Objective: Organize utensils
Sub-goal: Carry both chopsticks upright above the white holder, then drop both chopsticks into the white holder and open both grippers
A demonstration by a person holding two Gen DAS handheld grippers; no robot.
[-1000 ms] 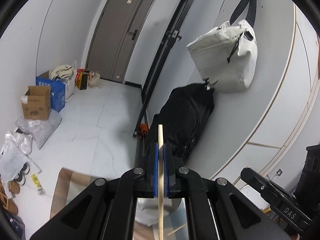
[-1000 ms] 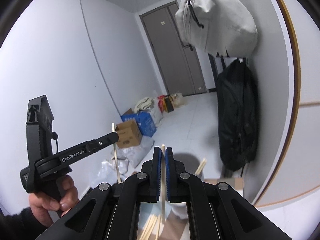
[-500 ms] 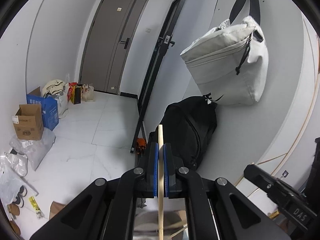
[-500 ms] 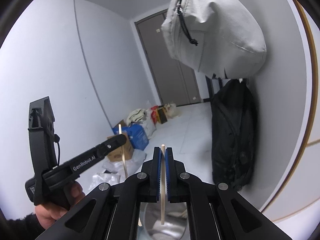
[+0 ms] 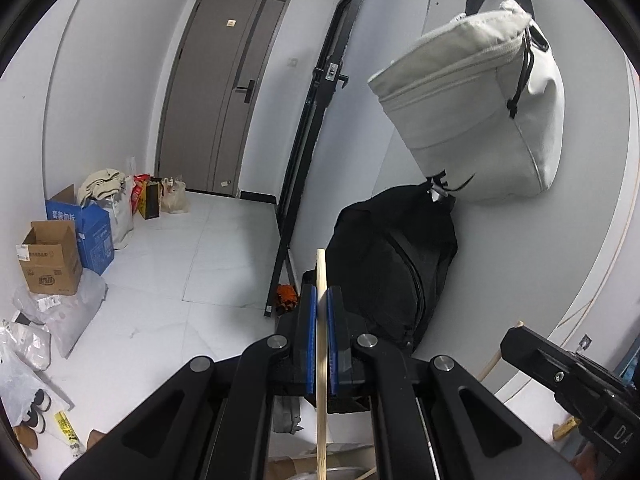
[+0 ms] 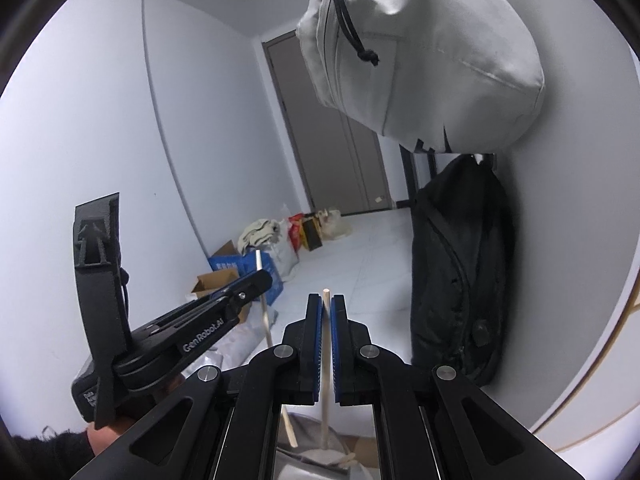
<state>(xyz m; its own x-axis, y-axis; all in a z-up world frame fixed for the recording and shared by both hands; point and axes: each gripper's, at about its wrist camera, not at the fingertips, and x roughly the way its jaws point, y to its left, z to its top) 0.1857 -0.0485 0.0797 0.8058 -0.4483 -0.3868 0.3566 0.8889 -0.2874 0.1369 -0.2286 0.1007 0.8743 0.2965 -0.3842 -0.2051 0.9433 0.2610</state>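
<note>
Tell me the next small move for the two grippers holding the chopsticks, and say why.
Probably lower both sticks toward the metal container below. The left gripper is shut on one chopstick and the right gripper on another chopstick, both held roughly upright. Their lower ends already hang near what looks like the container's rim, so a short descent before release seems right.

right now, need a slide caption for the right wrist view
Right gripper shut on a wooden chopstick, left gripper alongside holding another, hallway beyond.
</note>
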